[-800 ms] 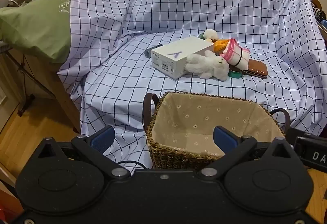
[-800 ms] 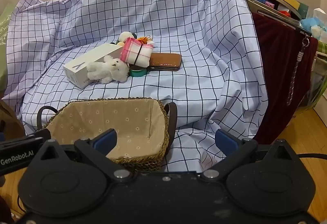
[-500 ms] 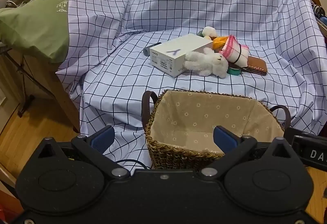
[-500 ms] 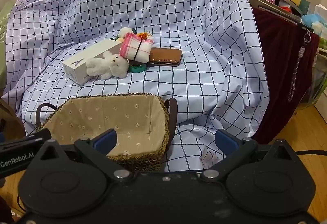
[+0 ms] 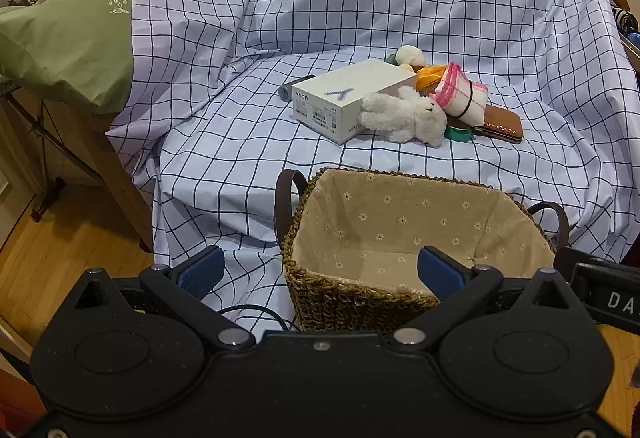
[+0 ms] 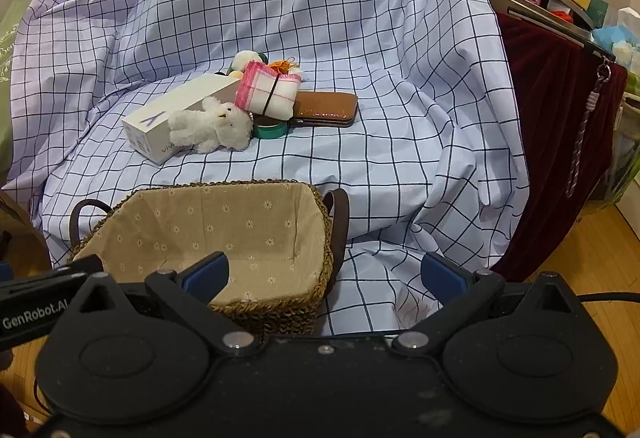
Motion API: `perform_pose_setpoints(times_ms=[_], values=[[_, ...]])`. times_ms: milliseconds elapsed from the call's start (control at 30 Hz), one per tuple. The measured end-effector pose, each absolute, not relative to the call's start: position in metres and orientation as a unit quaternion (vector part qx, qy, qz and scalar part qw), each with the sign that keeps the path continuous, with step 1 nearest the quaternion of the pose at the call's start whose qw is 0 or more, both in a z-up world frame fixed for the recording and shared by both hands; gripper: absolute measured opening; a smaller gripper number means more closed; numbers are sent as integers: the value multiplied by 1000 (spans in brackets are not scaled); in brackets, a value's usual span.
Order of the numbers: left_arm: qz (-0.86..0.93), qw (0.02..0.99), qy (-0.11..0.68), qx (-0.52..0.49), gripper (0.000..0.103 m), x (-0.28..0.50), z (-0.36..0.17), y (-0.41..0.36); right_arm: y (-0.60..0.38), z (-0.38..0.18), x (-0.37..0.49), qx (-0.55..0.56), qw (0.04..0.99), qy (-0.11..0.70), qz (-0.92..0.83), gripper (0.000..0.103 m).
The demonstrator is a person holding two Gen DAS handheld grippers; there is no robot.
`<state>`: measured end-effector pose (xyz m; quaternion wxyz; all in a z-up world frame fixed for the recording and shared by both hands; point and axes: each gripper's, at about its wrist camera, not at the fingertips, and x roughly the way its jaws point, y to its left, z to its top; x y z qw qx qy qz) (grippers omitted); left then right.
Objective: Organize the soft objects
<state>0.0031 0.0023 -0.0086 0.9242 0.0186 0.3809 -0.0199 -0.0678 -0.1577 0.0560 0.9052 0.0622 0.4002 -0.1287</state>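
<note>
Seen from the left gripper [image 5: 320, 272]: jaws spread wide and empty, angled down over the lined basket [image 5: 404, 206], set near to receive the white plush bear [image 5: 404, 116] leaning on the box [image 5: 344, 98]. From the right gripper [image 6: 324, 272]: jaws likewise spread, nothing between them, the bear and banded pink cloth roll [image 6: 268, 92] heaped beyond the basket on the checked sheet [image 6: 380, 166], within easy reach.

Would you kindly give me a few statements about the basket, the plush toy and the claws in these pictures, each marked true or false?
1. The woven basket holds nothing. True.
2. The white plush toy lies inside the basket. False: it lies on the checked sheet, against the white box.
3. Both claws are open and hold nothing. True: the left claw and the right claw stand wide.
4. The brown leather case stands upright. False: it lies flat.
5. The pink-edged folded cloth is bound with a dark band. True.
</note>
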Motion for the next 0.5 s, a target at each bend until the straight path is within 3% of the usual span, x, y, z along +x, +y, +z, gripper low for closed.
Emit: perform_pose_setpoints(times_ms=[500], values=[[-20, 922, 387, 15, 100, 5, -10, 2, -159, 56, -67, 63, 905, 401, -129, 102]])
